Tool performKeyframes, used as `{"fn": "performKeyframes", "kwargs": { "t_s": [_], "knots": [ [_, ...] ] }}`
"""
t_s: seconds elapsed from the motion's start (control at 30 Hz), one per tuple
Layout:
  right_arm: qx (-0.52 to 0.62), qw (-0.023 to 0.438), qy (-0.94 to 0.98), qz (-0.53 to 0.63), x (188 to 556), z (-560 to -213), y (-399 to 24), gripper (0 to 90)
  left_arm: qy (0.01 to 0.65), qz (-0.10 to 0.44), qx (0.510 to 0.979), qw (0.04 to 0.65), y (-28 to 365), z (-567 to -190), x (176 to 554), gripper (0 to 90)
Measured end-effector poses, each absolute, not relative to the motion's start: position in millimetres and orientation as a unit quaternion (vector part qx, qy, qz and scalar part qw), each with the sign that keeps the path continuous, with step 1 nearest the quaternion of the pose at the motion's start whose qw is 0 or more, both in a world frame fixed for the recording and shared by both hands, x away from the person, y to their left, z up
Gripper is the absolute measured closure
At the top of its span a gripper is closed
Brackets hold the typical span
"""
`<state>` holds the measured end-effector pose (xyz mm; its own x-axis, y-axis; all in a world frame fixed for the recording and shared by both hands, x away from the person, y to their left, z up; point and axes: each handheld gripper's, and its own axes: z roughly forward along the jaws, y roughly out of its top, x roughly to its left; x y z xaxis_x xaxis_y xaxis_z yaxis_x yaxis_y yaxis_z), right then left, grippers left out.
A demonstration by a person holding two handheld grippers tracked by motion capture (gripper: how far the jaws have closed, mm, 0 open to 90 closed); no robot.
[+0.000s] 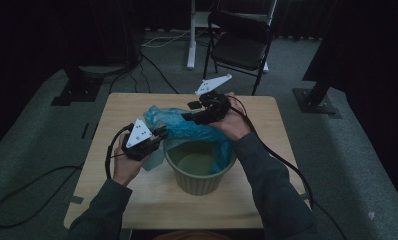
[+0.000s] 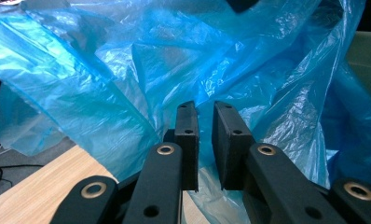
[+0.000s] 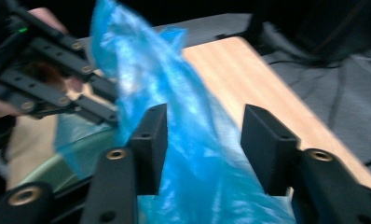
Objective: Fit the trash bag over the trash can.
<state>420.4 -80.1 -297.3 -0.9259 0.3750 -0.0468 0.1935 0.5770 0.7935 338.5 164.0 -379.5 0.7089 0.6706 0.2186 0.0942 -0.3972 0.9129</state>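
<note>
**Grippers at the blue bag over the green pot**

Left gripper [image 1: 159, 134] sits at the near-left edge of the blue plastic bag [image 1: 184, 127], held in the person's left hand [image 1: 124, 167]. In the left gripper view its jaws stand narrow, with a slim gap between the pads; the bag film fills the space just ahead of the tips and hangs behind them. Whether film lies pinched in the gap cannot be told; the pads do not visibly press on it.

Right gripper [image 1: 187, 111] is held in the right hand [image 1: 234, 122] at the far side of the bag, pointing toward the left gripper. In the right gripper view [image 3: 202, 140] the jaws stand well apart, and a fold of the bag [image 3: 174, 140] passes between them without either pad pressing on it. That view is blurred.

The bag lies crumpled across the far rim of the green ribbed pot [image 1: 199, 182], with part of the film hanging into the pot on its right side. The pot stands upright on the wooden table [image 1: 267, 200], near the front centre. A black folding chair [image 1: 242, 45] stands on the carpet beyond the table.
</note>
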Motion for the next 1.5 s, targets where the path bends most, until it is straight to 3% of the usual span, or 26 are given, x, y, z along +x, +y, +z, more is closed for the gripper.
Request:
{"fn": "performKeyframes", "kwargs": {
  "t_s": [0.07, 0.2, 0.43, 0.87, 1.2, 1.33, 1.5],
  "knots": [
    [0.164, 0.124, 0.887, 0.413, 419.1, -299.6, -77.7, 78.8, 0.245, 0.293, 0.783, 0.491, 164.4, -379.7, 338.7, 79.9],
    [0.19, 0.146, 0.885, 0.398, 419.7, -301.1, -82.8, 89.4, 0.245, 0.293, 0.784, 0.489, 165.4, -379.9, 338.3, 79.9],
    [0.252, 0.177, 0.868, 0.391, 422.7, -307.5, -115.9, 89.9, 0.249, 0.293, 0.784, 0.488, 165.5, -380.8, 338.9, 79.9],
    [0.305, 0.177, 0.846, 0.4, 416.9, -323.5, -164.6, 89.9, 0.242, 0.289, 0.786, 0.49, 159.4, -379.7, 338.7, 77.8],
    [0.302, 0.179, 0.845, 0.403, 414.9, -321.9, -162.8, 89.9, 0.212, 0.265, 0.792, 0.508, 149.8, -369.9, 334.7, 60.4],
    [0.301, 0.179, 0.845, 0.404, 415.5, -321.9, -162.2, 89.8, 0.197, 0.258, 0.804, 0.499, 144.1, -369.7, 334.7, 52.3],
    [0.299, 0.178, 0.844, 0.409, 414.9, -319.8, -160.6, 89.8, 0.213, 0.264, 0.822, 0.457, 131.9, -374.5, 344.0, 48.7]
  ]
}}
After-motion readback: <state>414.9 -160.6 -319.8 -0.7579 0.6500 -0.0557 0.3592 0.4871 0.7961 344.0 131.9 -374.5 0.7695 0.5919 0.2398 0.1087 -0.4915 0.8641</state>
